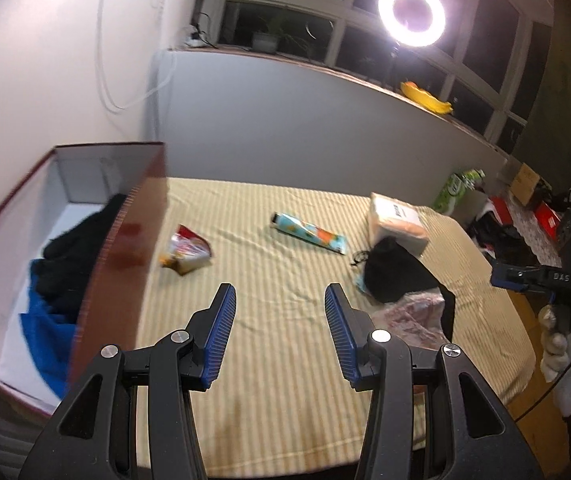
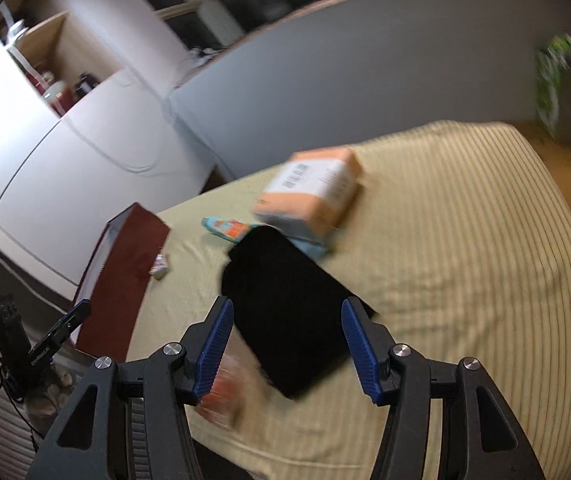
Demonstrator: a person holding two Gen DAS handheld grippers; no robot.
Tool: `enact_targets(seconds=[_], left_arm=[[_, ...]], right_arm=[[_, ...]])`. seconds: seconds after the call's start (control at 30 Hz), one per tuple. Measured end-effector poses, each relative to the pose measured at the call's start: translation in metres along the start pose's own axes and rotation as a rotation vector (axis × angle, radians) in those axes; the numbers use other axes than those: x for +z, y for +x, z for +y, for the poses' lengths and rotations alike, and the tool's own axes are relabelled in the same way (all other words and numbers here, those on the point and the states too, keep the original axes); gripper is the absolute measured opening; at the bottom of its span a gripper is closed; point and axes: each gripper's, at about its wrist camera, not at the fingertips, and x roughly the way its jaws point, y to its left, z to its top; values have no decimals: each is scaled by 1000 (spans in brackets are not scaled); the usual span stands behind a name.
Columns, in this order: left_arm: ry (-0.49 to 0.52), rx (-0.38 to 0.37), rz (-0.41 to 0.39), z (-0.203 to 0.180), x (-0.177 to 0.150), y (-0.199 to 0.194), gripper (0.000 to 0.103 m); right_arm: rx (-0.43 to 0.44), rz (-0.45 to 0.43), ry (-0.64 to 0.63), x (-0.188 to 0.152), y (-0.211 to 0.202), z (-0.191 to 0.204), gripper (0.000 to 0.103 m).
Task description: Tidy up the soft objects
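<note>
A red box (image 1: pixel 133 240) with a white inside stands at the left of the striped bed (image 1: pixel 285 340); it holds a black cloth (image 1: pixel 73 256) and a blue cloth (image 1: pixel 45 332). A black cloth (image 1: pixel 393 276) lies at the right of the bed on a pinkish patterned item (image 1: pixel 413 320). My left gripper (image 1: pixel 279 300) is open and empty above the bed. My right gripper (image 2: pixel 287 312) is open, its jaws on either side of the black cloth (image 2: pixel 289 312), above it. The red box (image 2: pixel 125 276) shows at the left in the right wrist view.
A crumpled snack packet (image 1: pixel 185 252), a teal printed pack (image 1: pixel 309 234) and a peach tissue pack (image 1: pixel 397 222) lie on the bed. A ring light (image 1: pixel 411 12) shines at the window. Boxes and clutter stand on the floor at the right (image 1: pixel 525 200).
</note>
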Motion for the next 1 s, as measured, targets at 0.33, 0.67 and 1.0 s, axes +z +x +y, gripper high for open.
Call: enact_targets(seconds=[0.33, 0.67, 1.0], left_arm=[[64, -37, 49, -38, 1, 28, 45], [78, -120, 135, -72, 47, 81, 45], [70, -94, 299, -94, 107, 172, 29]], right_arm=[[-19, 13, -8, -1, 11, -24, 42], [-3, -2, -38, 25, 21, -29, 30], [5, -6, 9, 39, 28, -55, 28]])
